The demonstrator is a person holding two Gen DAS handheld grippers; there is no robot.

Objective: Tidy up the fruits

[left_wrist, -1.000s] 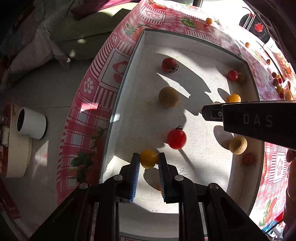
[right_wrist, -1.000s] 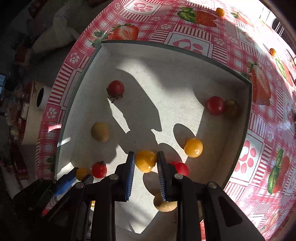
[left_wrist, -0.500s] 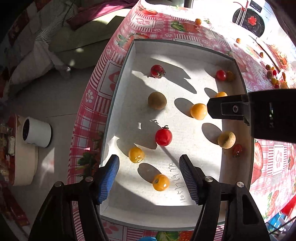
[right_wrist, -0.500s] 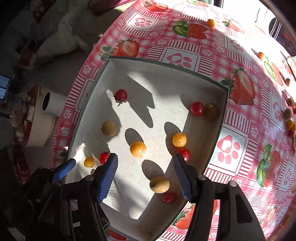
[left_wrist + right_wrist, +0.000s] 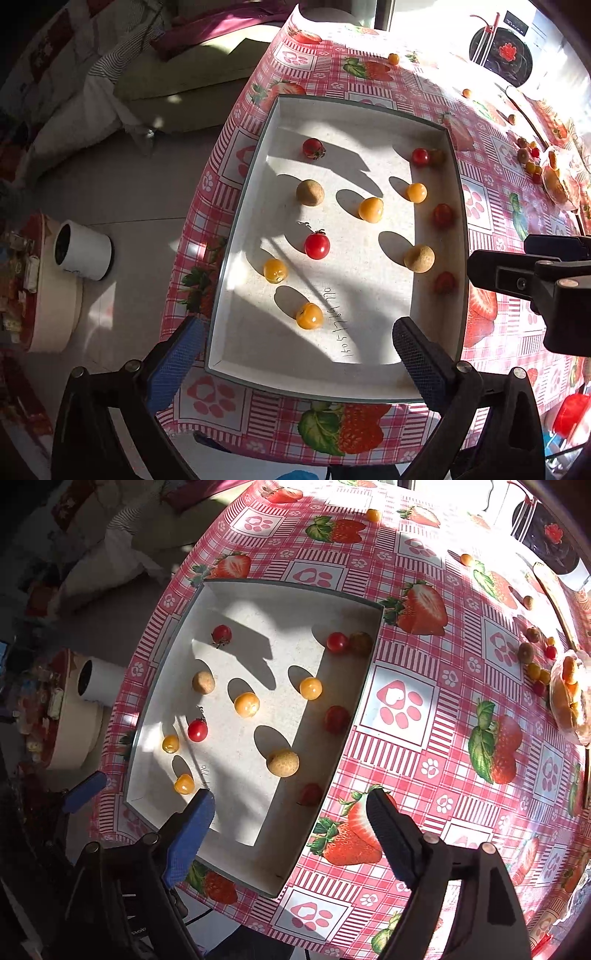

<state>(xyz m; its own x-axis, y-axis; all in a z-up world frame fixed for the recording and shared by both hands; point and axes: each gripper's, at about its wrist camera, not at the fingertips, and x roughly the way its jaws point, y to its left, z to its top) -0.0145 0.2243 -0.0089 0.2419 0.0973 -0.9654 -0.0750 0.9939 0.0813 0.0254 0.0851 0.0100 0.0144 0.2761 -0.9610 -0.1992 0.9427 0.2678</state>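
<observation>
Fruits lie scattered in the white tray [image 5: 258,177] on the strawberry tablecloth [image 5: 406,709], none touching a gripper. At far left, the left gripper [image 5: 295,343] points steeply down over the tray's near edge; its jaws have just been opening, stand wide and hold nothing. An orange tomato [image 5: 309,316] rests between and beyond them. The round fruits show no long axis. The right gripper [image 5: 291,812], likewise pitched down, has just been opening and is empty, straddling the tray's right wall.
</observation>
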